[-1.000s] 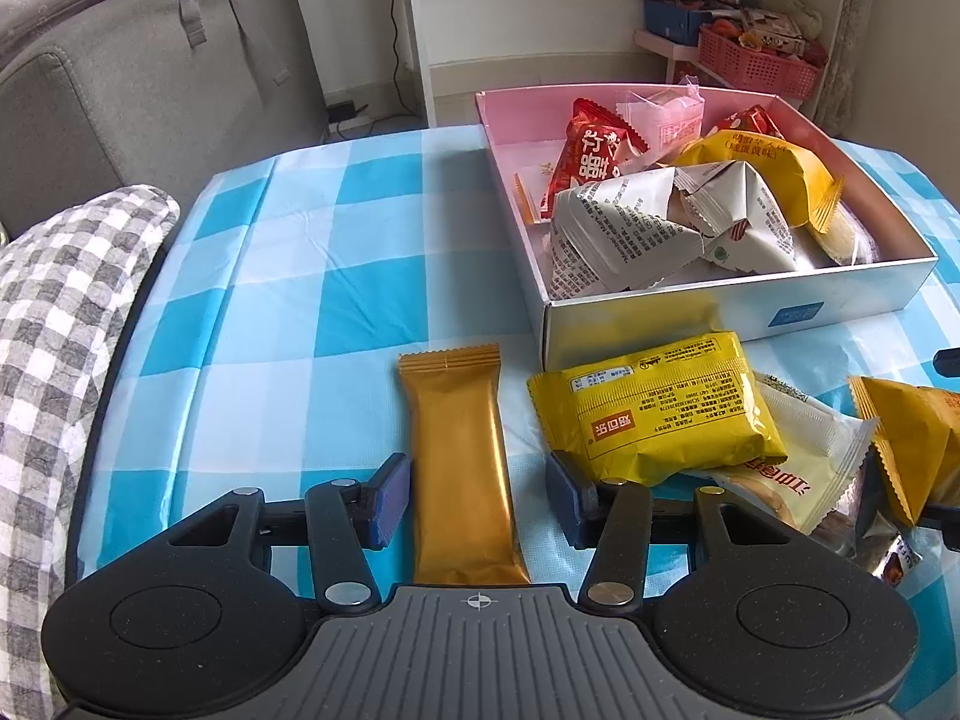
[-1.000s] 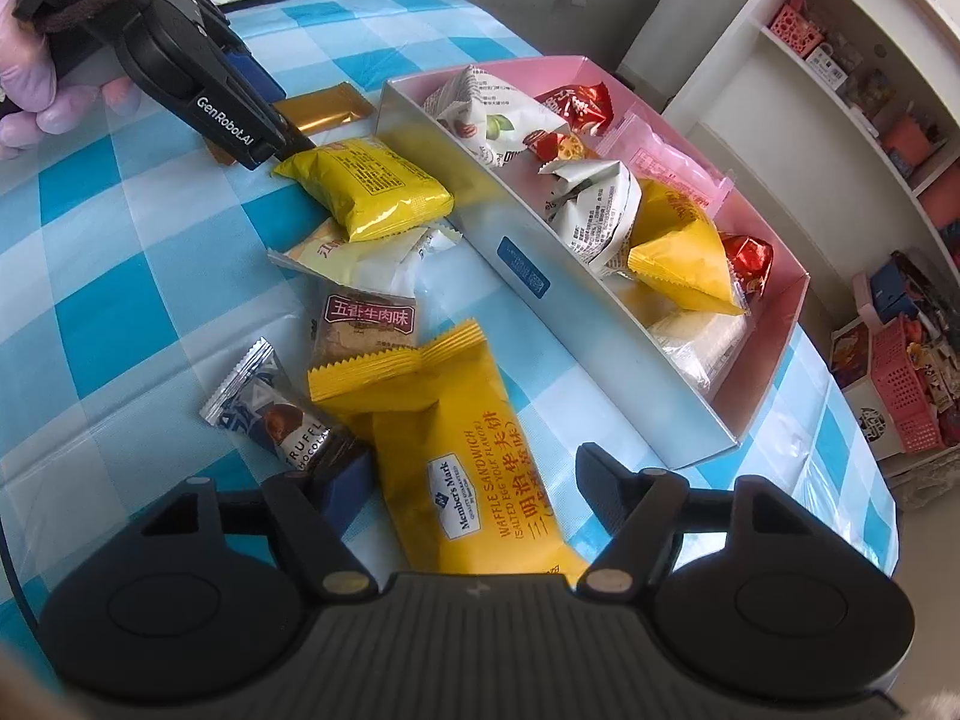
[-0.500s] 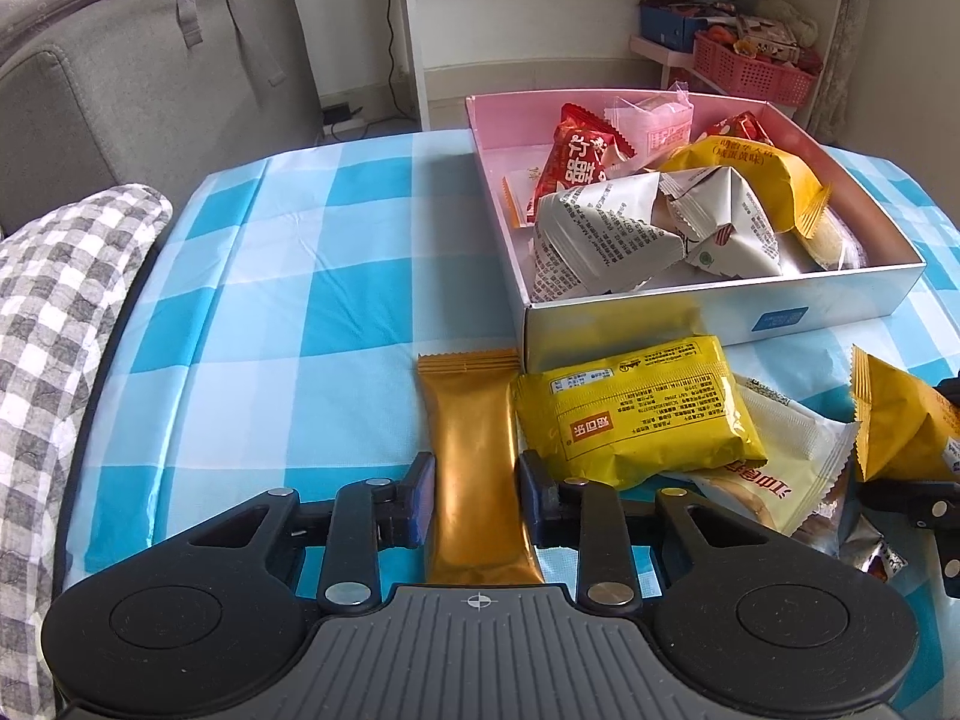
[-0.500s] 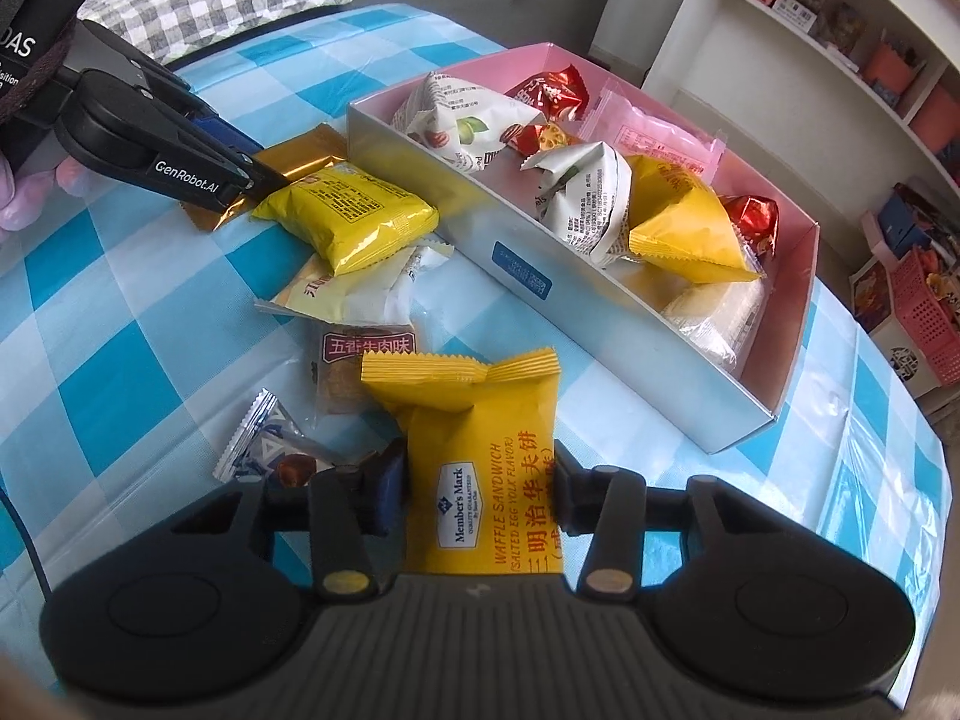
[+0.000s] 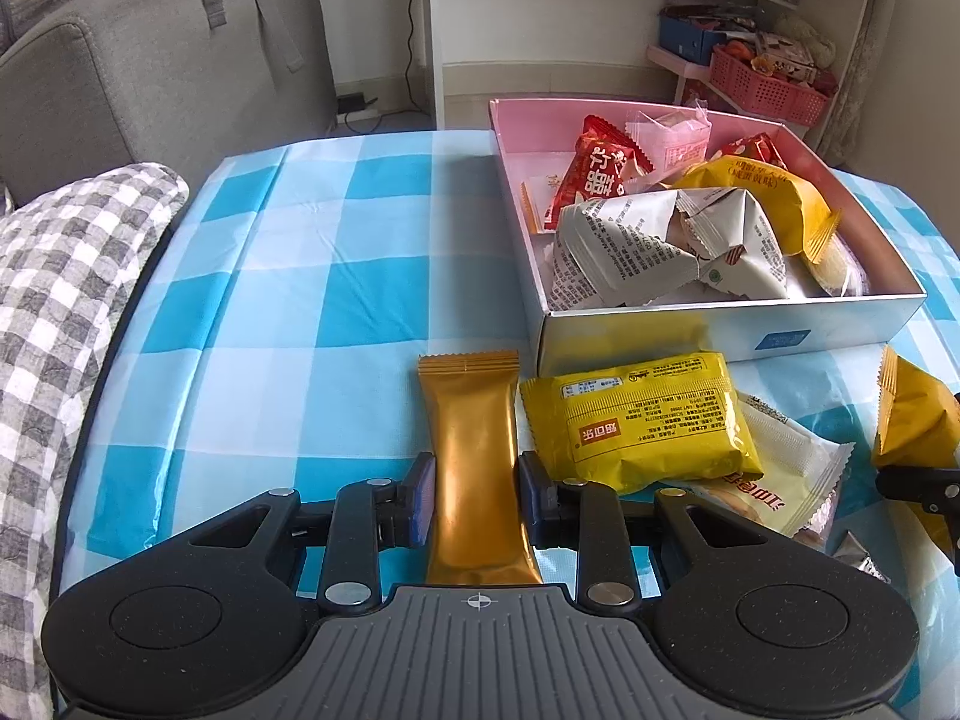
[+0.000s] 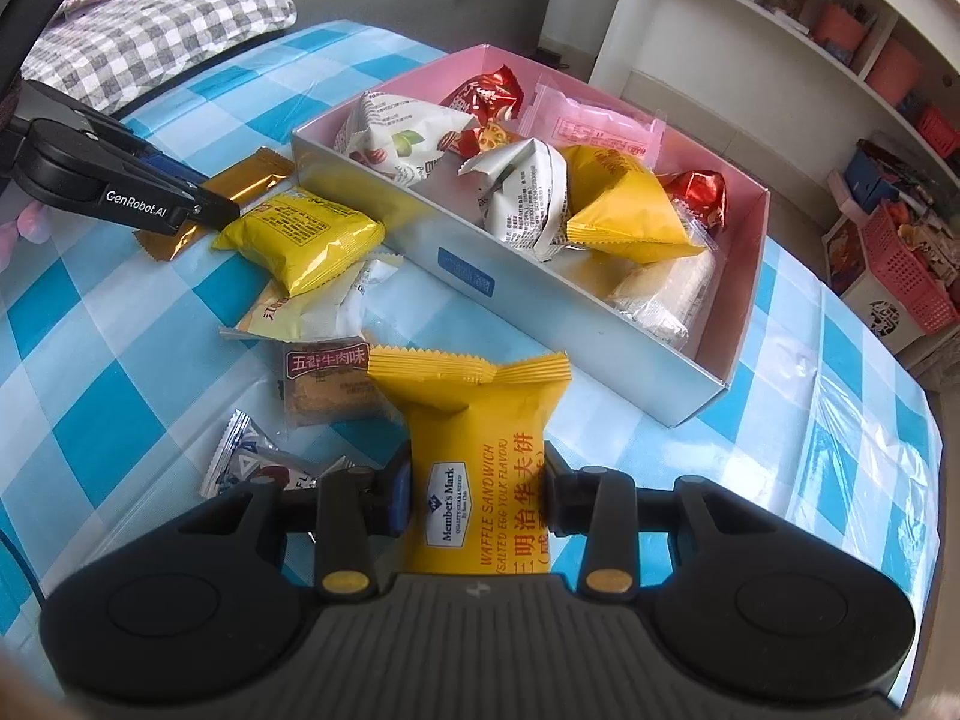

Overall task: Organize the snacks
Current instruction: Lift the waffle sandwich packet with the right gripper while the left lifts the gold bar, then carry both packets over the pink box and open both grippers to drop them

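Both grips just landed. A second ago both sets of jaws stood wide around their packets; now we have our left gripper (image 5: pixel 474 501) clamped on the gold bar (image 5: pixel 474 456), pads pinching its lower end, the bar flat on the checked tablecloth (image 5: pixel 312 276) just beside the box corner. Our right gripper (image 6: pixel 477 495) is closing the last bit onto the yellow waffle sandwich pack (image 6: pixel 474 450); pads already press its sides and the wrapper waists in (so we count it as held).

Beyond the jaws, loose on the cloth: yellow cake packet (image 5: pixel 636 420), a white pack under it, a brown beef-flavour packet (image 6: pixel 327 384), a truffle candy (image 6: pixel 252 468).

Farther out, the pink box (image 6: pixel 753 276) is partly full, free space at the right end.

Pick phase looks done on both sides; next is lift and carry over the near wall. Thin bar may sag or slip.
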A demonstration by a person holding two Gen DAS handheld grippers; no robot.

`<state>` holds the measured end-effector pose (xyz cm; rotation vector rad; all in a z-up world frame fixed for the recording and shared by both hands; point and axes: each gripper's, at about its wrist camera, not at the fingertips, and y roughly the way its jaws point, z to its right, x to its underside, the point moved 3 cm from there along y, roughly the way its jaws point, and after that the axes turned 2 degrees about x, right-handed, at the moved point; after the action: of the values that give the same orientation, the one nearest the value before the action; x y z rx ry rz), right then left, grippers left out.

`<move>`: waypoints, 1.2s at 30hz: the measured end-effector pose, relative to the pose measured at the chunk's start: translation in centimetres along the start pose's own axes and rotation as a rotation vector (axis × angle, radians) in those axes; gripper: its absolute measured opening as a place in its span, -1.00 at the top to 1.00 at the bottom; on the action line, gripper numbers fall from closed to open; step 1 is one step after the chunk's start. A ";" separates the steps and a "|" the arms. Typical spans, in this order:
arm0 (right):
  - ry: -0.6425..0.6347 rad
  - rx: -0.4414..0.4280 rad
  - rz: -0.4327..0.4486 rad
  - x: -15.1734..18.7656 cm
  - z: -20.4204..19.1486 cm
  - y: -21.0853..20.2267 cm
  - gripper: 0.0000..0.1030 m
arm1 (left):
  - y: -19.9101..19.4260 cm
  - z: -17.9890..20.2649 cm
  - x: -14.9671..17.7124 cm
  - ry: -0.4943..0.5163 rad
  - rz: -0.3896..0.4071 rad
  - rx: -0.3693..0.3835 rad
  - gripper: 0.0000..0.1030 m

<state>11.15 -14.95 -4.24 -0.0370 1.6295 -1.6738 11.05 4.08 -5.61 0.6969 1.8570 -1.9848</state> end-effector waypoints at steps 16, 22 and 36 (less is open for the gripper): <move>0.077 0.019 0.065 -1.0 1.1 -2.5 0.30 | -2.2 -0.6 -1.2 -0.039 0.057 0.021 0.49; 0.110 0.029 0.100 -1.5 1.5 -3.3 0.30 | -3.3 -0.4 -1.8 -0.051 0.089 0.038 0.48; 0.255 0.099 0.123 -3.5 4.0 -3.0 0.29 | -4.2 2.5 -4.4 -0.058 0.166 0.104 0.48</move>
<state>14.22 -16.84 0.70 0.3320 1.6926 -1.7154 11.99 1.59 0.42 0.7874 1.6170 -1.9827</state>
